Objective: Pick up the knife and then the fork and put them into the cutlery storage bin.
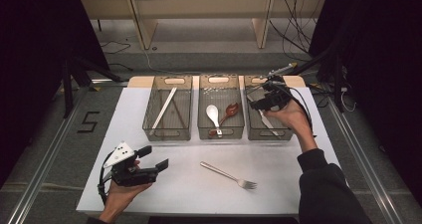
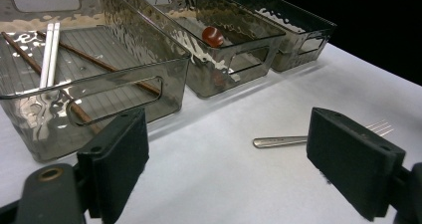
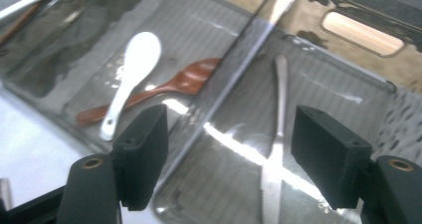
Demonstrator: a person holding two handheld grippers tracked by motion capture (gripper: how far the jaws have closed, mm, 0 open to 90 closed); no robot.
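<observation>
Nearest the viewer, two hands each hold a black two-jaw gripper over a white table [image 1: 174,194]. Under the right gripper [image 3: 226,159] lies a serrated table knife [image 3: 276,149], flat on the floor of the rightmost of three smoky clear bins [image 3: 348,92], its blade end towards the gripper. That gripper's jaws stand wide apart above the bin with nothing between them; the knife rests free below. From above, the right gripper [image 1: 258,103] hovers over this bin's near half.

One bin over, the middle bin [image 1: 221,129] holds a white ceramic spoon [image 3: 132,74] lying across a reddish-brown wooden spoon [image 3: 189,79]. Farther left, the third bin [image 2: 124,92] holds white chopsticks [image 2: 49,55] and brown chopsticks [image 2: 84,59].

On the bare table in front of the bins lies a metal fork [image 1: 230,176], tines towards the right. At the near left corner, the left gripper [image 1: 155,158] is held low, jaws spread wide and empty, pointing towards the fork.
</observation>
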